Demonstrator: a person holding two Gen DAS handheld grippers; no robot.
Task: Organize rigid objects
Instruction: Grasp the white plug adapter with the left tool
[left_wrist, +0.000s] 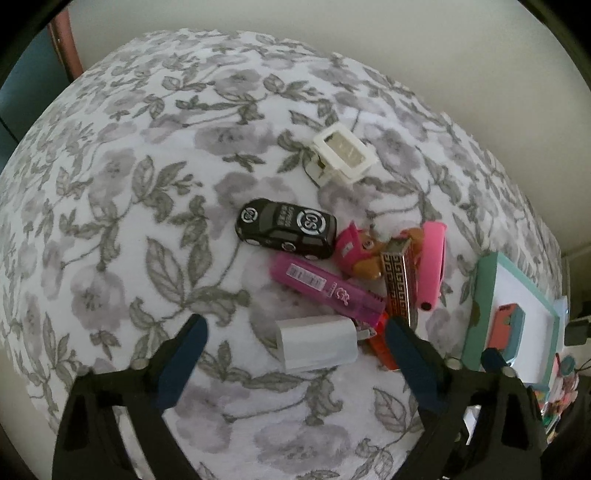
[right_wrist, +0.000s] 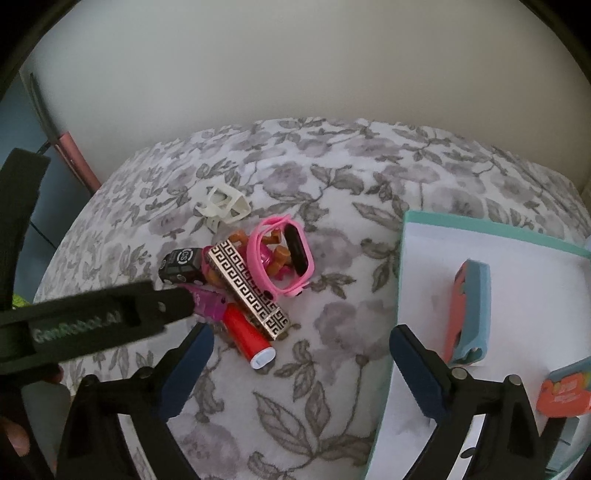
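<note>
surface: bed cover, soft plush, white with grey flower-and-leaf print; plain pale wall behind
clutter: small rigid items piled mid-cover, many touching or overlapping
white charger: smooth boxy plastic, rounded corners, prongs toward the pile; lies between left gripper's fingers, pads not on it
left gripper: black frame, blue pads, fingers wide apart around the charger
in the way: red tube with white cap and patterned metal bar just beside the charger's prong end
toy car: glossy black, round white logos, above the charger
pink marker: translucent, barcode label, between car and charger
pink watch: rubber strap, black face, on its side
white clip: hollow plastic frame, apart from pile
tray: teal rim, white floor, holds coral-and-blue case
right gripper: fingers spread, empty, over cover by tray edge
</note>
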